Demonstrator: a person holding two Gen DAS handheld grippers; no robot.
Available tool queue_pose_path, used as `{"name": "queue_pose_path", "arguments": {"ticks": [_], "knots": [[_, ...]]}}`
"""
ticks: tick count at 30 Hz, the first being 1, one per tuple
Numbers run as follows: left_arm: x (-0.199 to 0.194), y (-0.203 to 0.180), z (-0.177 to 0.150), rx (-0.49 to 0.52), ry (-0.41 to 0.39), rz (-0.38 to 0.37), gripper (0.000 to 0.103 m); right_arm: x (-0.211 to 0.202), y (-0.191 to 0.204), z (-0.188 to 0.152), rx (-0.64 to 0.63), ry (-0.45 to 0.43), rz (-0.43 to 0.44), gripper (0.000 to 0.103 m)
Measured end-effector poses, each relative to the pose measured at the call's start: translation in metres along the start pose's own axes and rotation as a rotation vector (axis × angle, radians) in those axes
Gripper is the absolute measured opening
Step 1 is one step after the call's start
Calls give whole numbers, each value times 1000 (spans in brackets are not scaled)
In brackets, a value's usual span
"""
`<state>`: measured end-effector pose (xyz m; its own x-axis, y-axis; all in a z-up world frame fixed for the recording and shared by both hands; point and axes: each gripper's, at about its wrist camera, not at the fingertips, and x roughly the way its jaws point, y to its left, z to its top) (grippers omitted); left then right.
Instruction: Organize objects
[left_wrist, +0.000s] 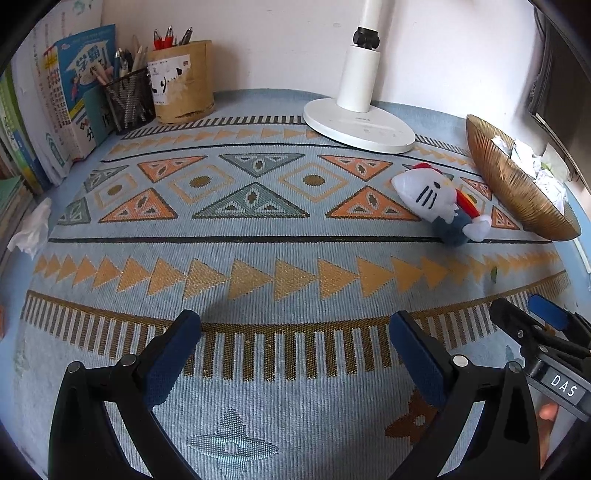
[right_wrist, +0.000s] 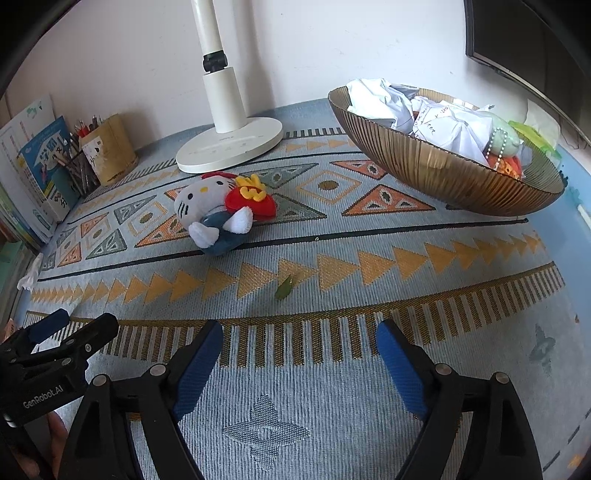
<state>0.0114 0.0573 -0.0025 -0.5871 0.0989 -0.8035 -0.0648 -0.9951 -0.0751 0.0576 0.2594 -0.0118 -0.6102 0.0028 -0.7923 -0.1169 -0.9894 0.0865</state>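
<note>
Plush cat (right_wrist: 218, 214): white head, red bow, blue body, lying on its side near your table's (right_wrist: 332, 369) far edge.
Bowl (right_wrist: 443, 173): ribbed, holds crumpled paper.
Your left tongs (left_wrist: 295, 332): open, empty.
Your right tongs (right_wrist: 299, 339): open, empty.

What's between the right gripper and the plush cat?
Only patterned cloth and one small green leaf, seen in the right wrist view. Right gripper has open jaws, well short of the plush cat.

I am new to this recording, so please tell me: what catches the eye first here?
The plush cat lies on its side on the patterned cloth, in front of the white lamp base. To its right stands a ribbed bowl full of crumpled paper. Both grippers, left and right, are open and empty.
</note>
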Motion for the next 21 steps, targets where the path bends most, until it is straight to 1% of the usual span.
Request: {"name": "queue_pose_path", "arguments": {"ticks": [4, 10, 21], "knots": [[-7, -1, -1, -1, -43, 3, 102, 0, 1, 0, -2, 1, 0, 85], [-2, -4, 0, 12, -2, 0, 102, 0, 3, 0, -11, 6, -5, 87], [1, -4, 0, 18, 5, 6, 102, -1, 2, 0, -11, 2, -8, 88]]}}
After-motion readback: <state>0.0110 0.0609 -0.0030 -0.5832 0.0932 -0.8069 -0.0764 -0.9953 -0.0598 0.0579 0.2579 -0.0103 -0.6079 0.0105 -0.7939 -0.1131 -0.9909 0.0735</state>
